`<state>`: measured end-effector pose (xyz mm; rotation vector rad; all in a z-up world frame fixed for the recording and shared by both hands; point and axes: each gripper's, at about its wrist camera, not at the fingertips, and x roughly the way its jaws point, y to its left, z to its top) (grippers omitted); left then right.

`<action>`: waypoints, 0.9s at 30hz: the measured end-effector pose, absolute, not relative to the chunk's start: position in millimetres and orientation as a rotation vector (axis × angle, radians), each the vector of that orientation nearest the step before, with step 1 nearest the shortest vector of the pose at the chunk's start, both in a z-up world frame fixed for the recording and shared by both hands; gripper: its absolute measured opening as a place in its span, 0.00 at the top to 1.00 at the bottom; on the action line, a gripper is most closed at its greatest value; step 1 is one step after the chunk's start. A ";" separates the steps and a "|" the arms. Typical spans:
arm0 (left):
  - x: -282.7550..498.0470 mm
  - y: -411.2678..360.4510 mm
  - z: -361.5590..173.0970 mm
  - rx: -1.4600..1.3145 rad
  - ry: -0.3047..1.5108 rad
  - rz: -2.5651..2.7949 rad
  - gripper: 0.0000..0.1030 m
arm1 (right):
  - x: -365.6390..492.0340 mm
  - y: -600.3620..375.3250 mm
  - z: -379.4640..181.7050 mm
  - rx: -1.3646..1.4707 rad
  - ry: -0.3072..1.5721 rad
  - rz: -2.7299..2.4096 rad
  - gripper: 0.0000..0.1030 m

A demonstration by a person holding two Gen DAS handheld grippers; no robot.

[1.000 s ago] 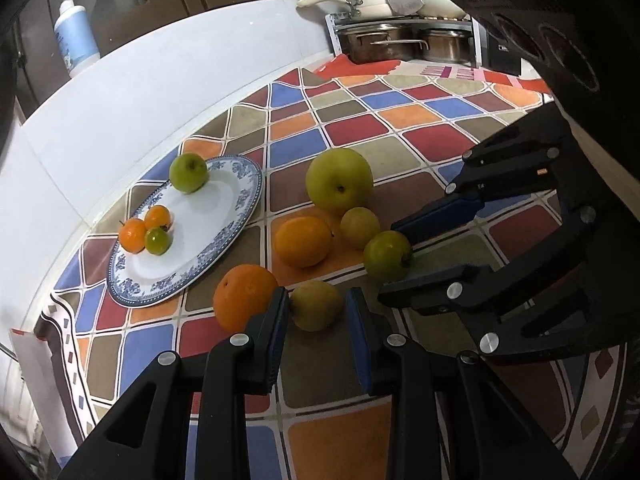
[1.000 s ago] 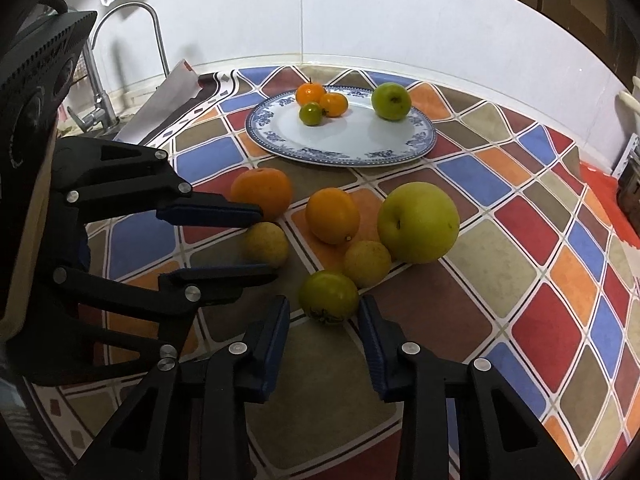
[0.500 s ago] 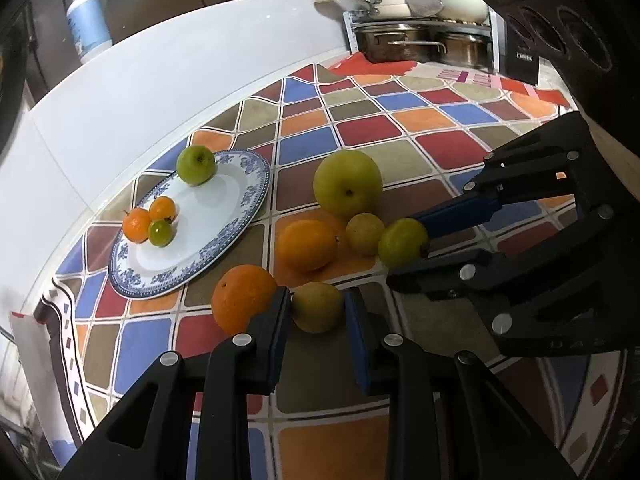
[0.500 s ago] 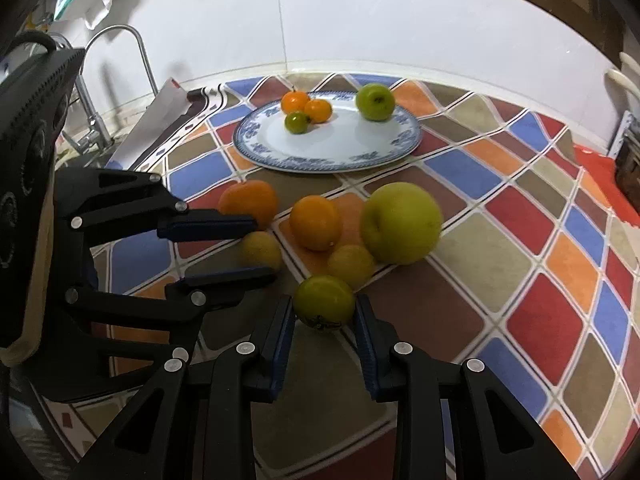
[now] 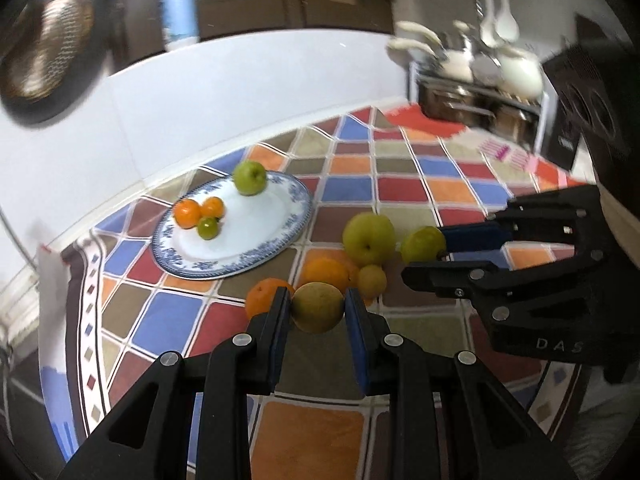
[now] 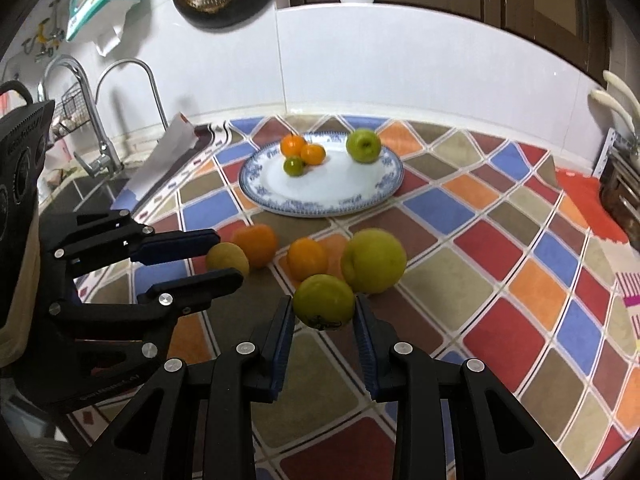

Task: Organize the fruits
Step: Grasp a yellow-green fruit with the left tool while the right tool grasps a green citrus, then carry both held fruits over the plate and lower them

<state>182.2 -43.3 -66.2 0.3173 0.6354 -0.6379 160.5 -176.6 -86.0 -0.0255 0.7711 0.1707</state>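
Observation:
My left gripper (image 5: 318,310) is shut on a yellow-green fruit (image 5: 317,307) and holds it above the cloth; the fruit also shows in the right wrist view (image 6: 227,259). My right gripper (image 6: 323,314) is shut on a green fruit (image 6: 324,302), lifted too, also seen in the left wrist view (image 5: 423,245). A blue-patterned white plate (image 6: 360,196) at the back holds a green apple (image 6: 363,146), two small oranges (image 6: 293,146) and a small green fruit (image 6: 294,166). On the cloth lie a big green apple (image 6: 374,260), two oranges (image 6: 307,258) and a small yellow fruit (image 5: 372,281).
A colourful checked cloth (image 6: 500,264) covers the counter. A sink with taps (image 6: 92,132) lies at the left. A rack of pots (image 5: 480,96) stands at the back right. A white wall ledge carries a bottle (image 5: 179,4).
Both grippers closed on their fruits and lifted them off the cloth. The views rose and tilted up, showing more wall.

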 end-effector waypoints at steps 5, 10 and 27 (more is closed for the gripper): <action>184.9 -37.4 -48.9 0.233 0.616 -0.584 0.73 | 162.6 -180.4 -66.2 -0.006 0.731 0.192 0.70; 191.7 -34.8 -33.4 0.200 0.580 -0.534 0.73 | 171.4 -180.4 -48.6 -0.020 0.684 0.217 0.70; 256.7 -26.6 -19.2 0.163 0.551 -0.405 0.73 | 257.9 -170.5 -27.6 -0.095 0.663 0.333 0.70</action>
